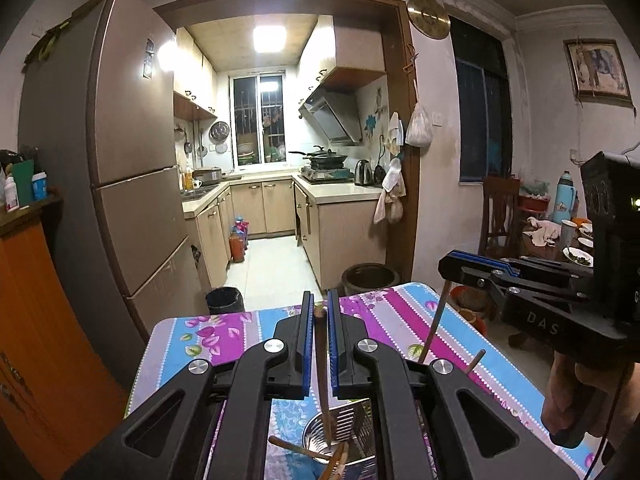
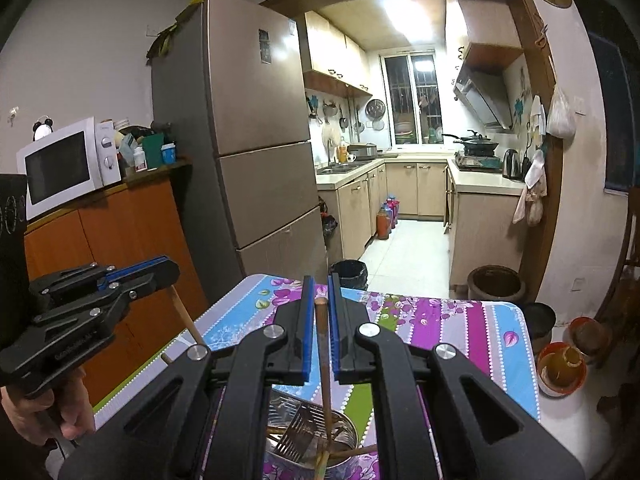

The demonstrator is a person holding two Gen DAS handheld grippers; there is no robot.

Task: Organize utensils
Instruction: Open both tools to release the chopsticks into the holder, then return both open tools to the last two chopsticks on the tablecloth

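Each gripper holds one wooden chopstick upright over a round steel holder. My left gripper is shut on a chopstick whose tip dips into the holder. My right gripper is shut on another chopstick that reaches into the same holder. A slotted steel spatula and more chopsticks lie in the holder. The right gripper also shows at the right of the left wrist view, and the left gripper at the left of the right wrist view.
The holder stands on a small table with a floral striped cloth. An orange cabinet with a microwave and a fridge stand to the left. A bin, a clay jar and pots sit on the floor beyond.
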